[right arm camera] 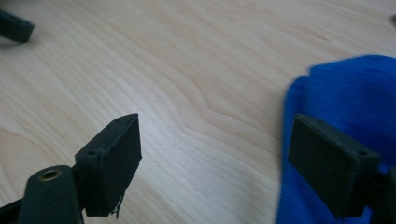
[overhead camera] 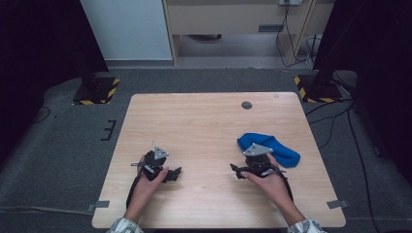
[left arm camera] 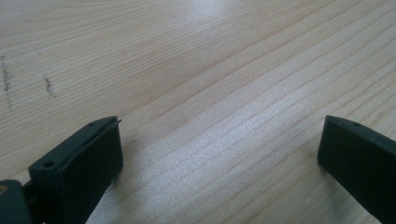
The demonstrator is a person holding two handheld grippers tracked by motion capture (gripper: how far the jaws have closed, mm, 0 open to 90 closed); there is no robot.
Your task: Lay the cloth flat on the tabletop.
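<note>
My right claw [right arm camera: 212, 154] stands wide, gripping nothing, one jaw over the edge of the blue cloth [right arm camera: 345, 93]; the cloth lies at the table's [overhead camera: 204, 116] right side, just beyond that hand; my left claw [left arm camera: 219, 154] gapes wide over bare wood.

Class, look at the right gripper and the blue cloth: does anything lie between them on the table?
Nothing visible does. The right gripper is open, with bare table between its jaws. The blue cloth lies right beside it, behind one jaw in the right gripper view.
</note>
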